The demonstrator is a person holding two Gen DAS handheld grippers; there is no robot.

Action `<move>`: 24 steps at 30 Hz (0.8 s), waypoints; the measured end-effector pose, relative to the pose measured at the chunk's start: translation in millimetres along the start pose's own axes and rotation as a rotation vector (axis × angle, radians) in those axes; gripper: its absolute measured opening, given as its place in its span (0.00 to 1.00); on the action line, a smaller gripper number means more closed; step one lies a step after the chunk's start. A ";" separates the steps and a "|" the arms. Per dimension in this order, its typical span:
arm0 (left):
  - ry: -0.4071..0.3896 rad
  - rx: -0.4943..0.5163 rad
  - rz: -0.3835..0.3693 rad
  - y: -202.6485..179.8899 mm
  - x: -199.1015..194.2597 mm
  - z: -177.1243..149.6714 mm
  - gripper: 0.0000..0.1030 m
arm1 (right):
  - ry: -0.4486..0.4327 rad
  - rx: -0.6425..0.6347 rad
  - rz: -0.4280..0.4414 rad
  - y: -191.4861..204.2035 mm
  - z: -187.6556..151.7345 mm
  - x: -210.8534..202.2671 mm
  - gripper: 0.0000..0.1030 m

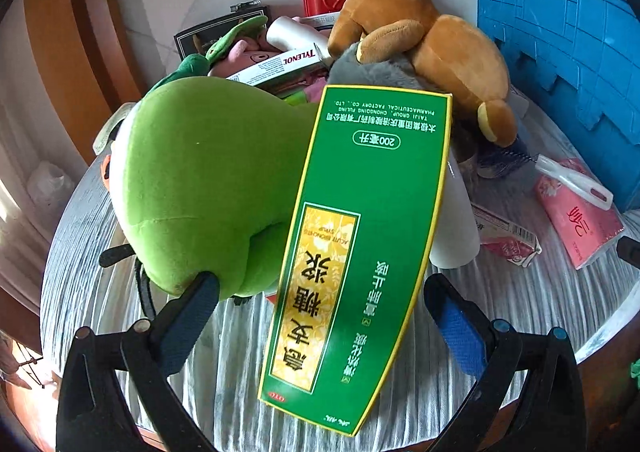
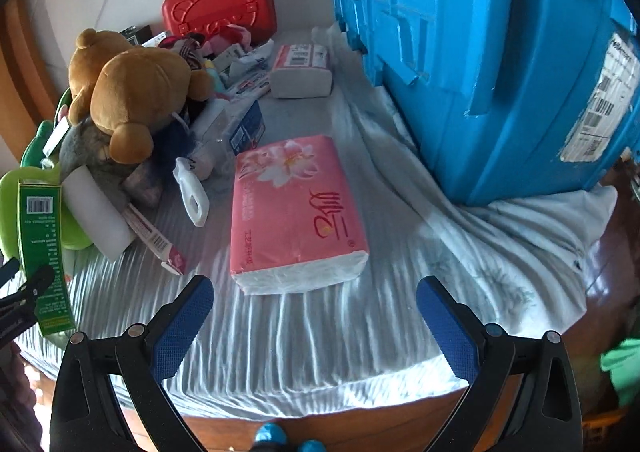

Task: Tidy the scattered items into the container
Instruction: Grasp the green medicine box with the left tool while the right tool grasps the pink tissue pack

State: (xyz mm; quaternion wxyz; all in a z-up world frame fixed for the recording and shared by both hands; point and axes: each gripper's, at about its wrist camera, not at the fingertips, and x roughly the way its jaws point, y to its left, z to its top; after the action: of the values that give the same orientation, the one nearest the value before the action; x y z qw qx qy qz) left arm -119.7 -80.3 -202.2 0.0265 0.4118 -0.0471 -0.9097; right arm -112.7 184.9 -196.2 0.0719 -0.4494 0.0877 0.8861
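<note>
Green medicine box [image 1: 360, 252] lengthwise between spread jaws, leaning right.

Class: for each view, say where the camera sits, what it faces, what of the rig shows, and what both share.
Left wrist: behind the open left gripper, facing the green box and green plush.
Right wrist: behind the open right gripper, facing the pink tissue pack.
Shared: bear, blue crate, tissue pack, green box.

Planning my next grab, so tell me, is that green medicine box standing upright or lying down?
Neither flat nor upright: the green medicine box is tilted, leaning on the green plush toy, its lower end between the left gripper's open fingers.
</note>
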 end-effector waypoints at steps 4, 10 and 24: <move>0.007 0.007 -0.014 -6.8 6.6 4.2 1.00 | 0.003 -0.013 0.002 2.2 1.4 21.5 1.00; 0.026 -0.008 -0.014 -15.5 13.5 12.2 0.77 | -0.004 -0.009 0.033 1.2 9.1 45.2 1.00; -0.062 -0.017 -0.030 -16.6 -44.1 38.5 0.52 | -0.018 -0.013 0.008 4.6 15.7 38.4 0.86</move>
State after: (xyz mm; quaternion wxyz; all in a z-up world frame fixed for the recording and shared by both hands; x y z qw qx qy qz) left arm -119.7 -57.5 -145.7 0.0147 0.3838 -0.0339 -0.9227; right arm -148.4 185.8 -217.8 0.0661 -0.4414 0.0831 0.8910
